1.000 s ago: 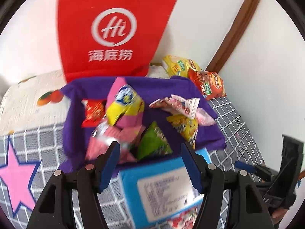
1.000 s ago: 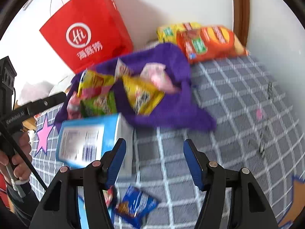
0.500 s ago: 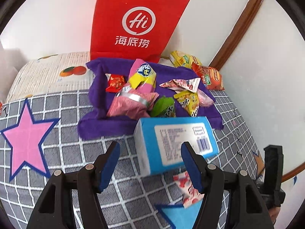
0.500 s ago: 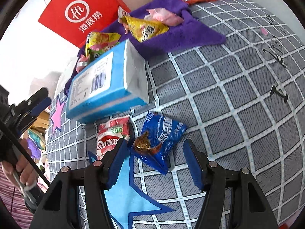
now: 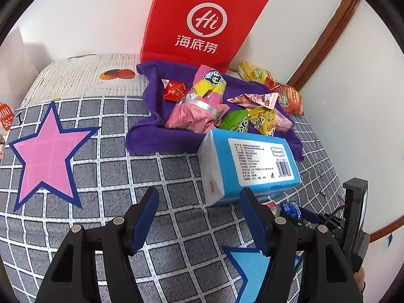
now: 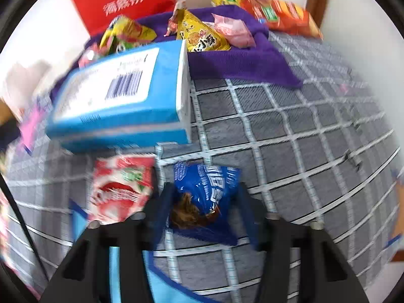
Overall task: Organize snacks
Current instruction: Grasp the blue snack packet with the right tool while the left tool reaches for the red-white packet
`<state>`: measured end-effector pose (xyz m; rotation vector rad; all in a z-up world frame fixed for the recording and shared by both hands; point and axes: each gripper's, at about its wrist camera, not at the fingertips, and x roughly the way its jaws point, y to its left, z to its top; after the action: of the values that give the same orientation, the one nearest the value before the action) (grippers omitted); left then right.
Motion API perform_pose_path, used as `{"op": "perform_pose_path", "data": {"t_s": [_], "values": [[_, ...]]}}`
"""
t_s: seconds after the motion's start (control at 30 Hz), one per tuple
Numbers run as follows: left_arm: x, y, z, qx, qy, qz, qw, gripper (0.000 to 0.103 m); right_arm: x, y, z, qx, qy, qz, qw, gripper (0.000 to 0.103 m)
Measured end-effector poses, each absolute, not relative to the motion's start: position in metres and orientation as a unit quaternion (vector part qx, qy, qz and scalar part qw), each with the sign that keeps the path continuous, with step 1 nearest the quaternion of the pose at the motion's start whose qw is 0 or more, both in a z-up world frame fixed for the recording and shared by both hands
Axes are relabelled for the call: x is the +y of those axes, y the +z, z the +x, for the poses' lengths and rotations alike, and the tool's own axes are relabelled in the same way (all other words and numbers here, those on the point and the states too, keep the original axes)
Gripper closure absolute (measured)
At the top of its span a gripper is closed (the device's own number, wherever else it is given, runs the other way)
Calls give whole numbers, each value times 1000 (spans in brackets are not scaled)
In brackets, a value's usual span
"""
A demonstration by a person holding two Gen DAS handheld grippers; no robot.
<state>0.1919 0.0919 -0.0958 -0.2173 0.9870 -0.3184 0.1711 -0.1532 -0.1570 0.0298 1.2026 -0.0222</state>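
Note:
A purple cloth (image 5: 151, 131) (image 6: 240, 60) on the grey checked cover holds several snack packets, among them a pink one (image 5: 194, 116) and a yellow one (image 6: 199, 38). A blue tissue pack (image 5: 252, 164) (image 6: 121, 101) lies in front of it. A blue cookie packet (image 6: 209, 197) and a red-white packet (image 6: 118, 192) lie nearer. My right gripper (image 6: 202, 207) is open, with its jaws on either side of the blue cookie packet; the view is blurred. My left gripper (image 5: 202, 219) is open and empty above the cover.
A red paper bag (image 5: 199, 25) stands at the wall behind the cloth. Orange and yellow chip bags (image 6: 277, 12) lie at the back right corner. A pink star (image 5: 48, 151) is printed on the cover at left.
My left gripper has pulled back and away from the cloth. My right gripper has dropped down and forward onto the blue cookie packet, now between its jaws.

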Motion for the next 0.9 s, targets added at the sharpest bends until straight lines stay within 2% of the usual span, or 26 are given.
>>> {"op": "perform_pose_path", "data": {"t_s": [0.13,0.47,0.83,0.9], "values": [[81,-99,186,477,-159,-96,859,39,-163,-153,163,564,15,30,825,61],[21,-131,172,514,-199,-78,831,39,-231,-115,130,522,4,117,845,61],[-35,-164,174,558,-214,-88,797,39,-271,-112,112,508,3,136,850,61],[-43,-164,173,551,-209,-77,804,35,-276,-115,110,508,4,141,850,61]]}}
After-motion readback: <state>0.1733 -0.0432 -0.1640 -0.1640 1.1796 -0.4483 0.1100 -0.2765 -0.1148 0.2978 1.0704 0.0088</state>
